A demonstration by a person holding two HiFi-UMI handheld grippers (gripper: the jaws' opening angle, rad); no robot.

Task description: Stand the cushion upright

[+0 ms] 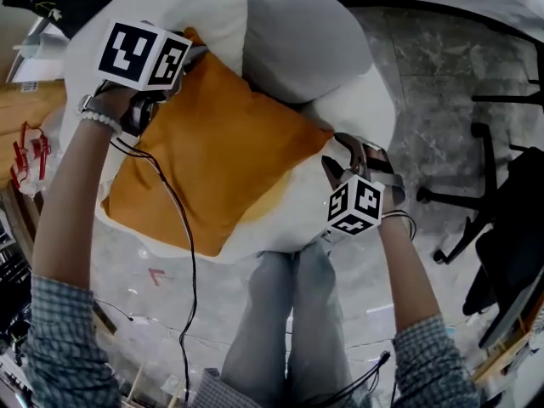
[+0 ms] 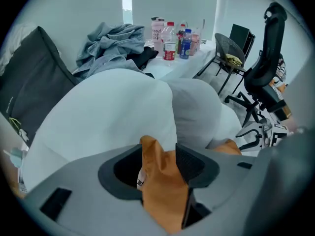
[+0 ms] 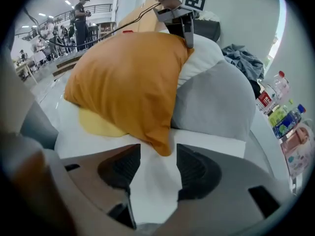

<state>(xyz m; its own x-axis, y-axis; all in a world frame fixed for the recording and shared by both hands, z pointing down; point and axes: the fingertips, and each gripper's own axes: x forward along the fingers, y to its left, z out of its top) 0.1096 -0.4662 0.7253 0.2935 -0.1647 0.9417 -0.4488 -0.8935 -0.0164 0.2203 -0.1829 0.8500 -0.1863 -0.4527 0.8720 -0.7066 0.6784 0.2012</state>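
An orange cushion (image 1: 212,155) lies tilted on a big white beanbag seat (image 1: 361,100), its far edge against a grey pillow (image 1: 297,41). My left gripper (image 1: 151,107) is at the cushion's upper left corner. In the left gripper view that orange corner (image 2: 160,186) stands loose between the wide-apart jaws of the left gripper (image 2: 157,154), and the pads do not pinch it. My right gripper (image 1: 350,150) is at the cushion's right corner. In the right gripper view the right gripper (image 3: 158,162) is open over white fabric, with the cushion's tip (image 3: 162,144) just ahead of its jaws.
A black office chair (image 1: 476,202) stands on the marble floor to the right. A cable (image 1: 183,228) hangs from the left gripper across the cushion. Beyond the seat are a table with bottles (image 2: 172,38), a heap of clothes (image 2: 115,43) and black chairs (image 2: 266,73). People stand far off (image 3: 78,14).
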